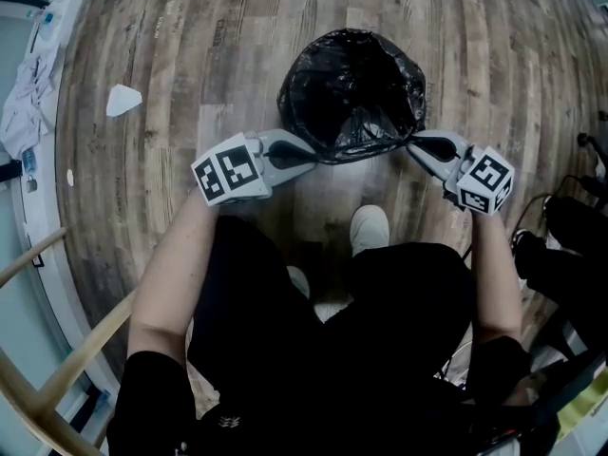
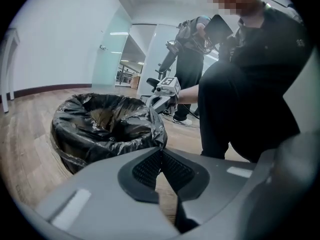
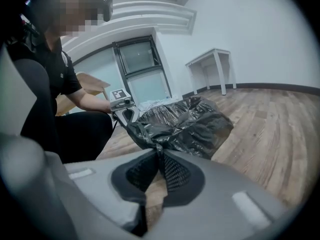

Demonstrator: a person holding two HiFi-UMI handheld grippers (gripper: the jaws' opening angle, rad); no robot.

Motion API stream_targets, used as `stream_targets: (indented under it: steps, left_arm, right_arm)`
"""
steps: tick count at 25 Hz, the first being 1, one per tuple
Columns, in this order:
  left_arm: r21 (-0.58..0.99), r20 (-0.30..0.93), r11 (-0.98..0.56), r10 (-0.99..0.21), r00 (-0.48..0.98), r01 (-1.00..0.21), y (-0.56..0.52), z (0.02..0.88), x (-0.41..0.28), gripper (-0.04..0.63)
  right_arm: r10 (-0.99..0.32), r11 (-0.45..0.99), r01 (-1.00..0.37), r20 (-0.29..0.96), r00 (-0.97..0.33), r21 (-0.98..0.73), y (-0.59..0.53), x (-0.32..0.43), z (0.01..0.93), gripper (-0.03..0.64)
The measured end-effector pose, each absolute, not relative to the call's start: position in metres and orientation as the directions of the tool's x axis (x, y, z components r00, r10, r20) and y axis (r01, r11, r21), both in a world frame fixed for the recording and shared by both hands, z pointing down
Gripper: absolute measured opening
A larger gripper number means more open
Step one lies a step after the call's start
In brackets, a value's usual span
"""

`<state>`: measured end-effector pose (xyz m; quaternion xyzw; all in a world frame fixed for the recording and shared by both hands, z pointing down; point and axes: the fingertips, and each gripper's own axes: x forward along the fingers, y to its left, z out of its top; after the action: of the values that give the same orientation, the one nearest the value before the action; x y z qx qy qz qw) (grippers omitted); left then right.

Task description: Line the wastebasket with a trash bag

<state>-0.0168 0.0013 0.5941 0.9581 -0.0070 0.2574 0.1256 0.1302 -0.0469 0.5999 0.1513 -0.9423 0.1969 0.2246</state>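
Pinching the crinkled black plastic trash bag (image 1: 353, 93) at opposite sides of its rim, the left gripper (image 1: 306, 156) and the right gripper (image 1: 419, 144) both have their jaws clamped on the film (each gripper view shows a fold of black plastic caught between the ribbed dark pads (image 2: 146, 168)). The bag sits open-mouthed on the grey-brown wooden plank floor (image 1: 171, 84), just ahead of the person's white shoe (image 1: 369, 228). The wastebasket seems to be wholly draped by the bag, with none of its wall clearly showing.
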Motion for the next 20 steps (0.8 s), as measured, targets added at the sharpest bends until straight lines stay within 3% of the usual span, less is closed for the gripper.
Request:
stream_targets:
  steps: [17,20]
  left_arm:
    - [0.258,0.523,-0.952,-0.007,0.852,-0.166,-0.019,0.621,-0.038,0.015]
    - [0.248,0.518,-0.950,-0.033,0.855,-0.187,-0.026,0.615,-0.049,0.126]
  right_arm:
    - [-0.124,0.877,-0.373,0.608,-0.785,-0.303,-0.055,0.122,0.639,0.020]
    - [-0.111,0.866,-0.381,0.617,-0.779,-0.325,-0.053,0.130,0.636,0.068]
